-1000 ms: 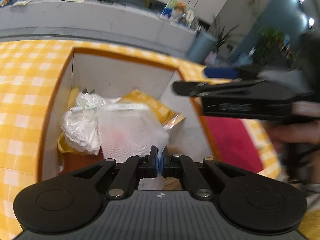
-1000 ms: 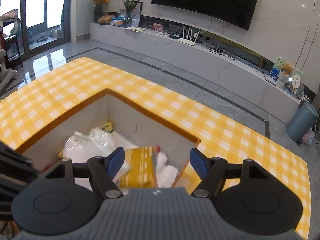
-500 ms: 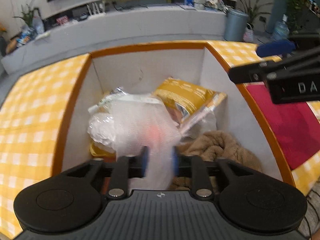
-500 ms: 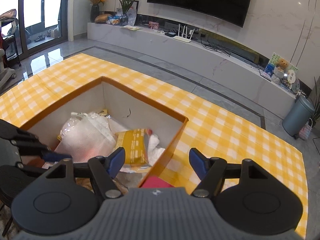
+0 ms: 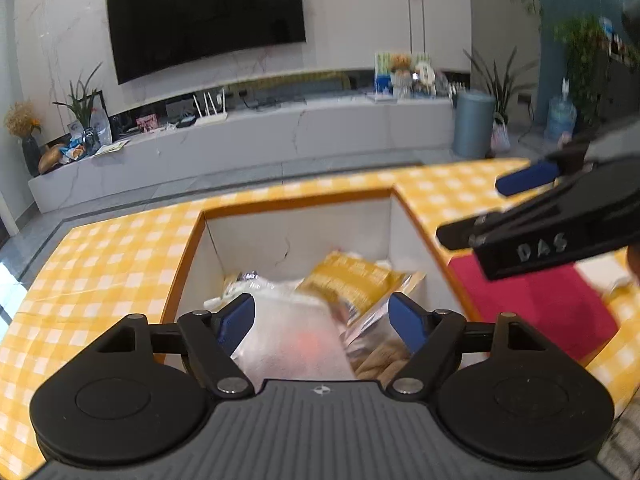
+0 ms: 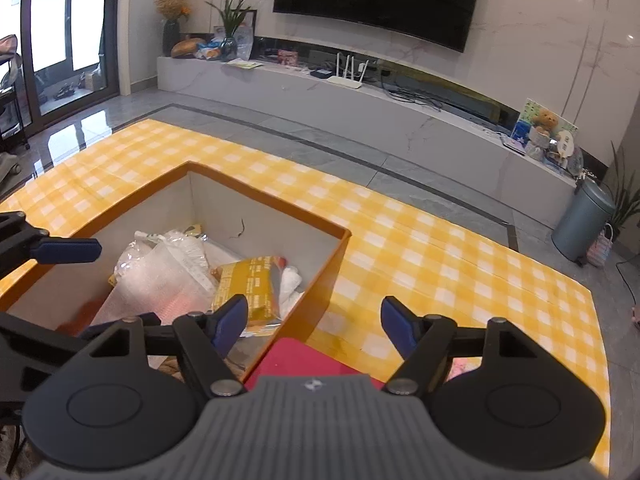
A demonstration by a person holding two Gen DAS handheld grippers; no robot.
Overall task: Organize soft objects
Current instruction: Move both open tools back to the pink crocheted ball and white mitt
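Both grippers open over the box

The left gripper has just spread its jaws wide, pads clear of the bubble-wrap bag lying in the box (orange-rimmed); the right gripper, beside the box, holds nothing.

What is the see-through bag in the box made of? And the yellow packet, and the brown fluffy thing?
The see-through bag looks like bubble wrap plastic: cloudy, with rows of tiny bumps. The yellow packet seems glossy plastic film, since it shines and crinkles. The brown fluffy thing looks like fuzzy plush fabric, though only a corner shows.
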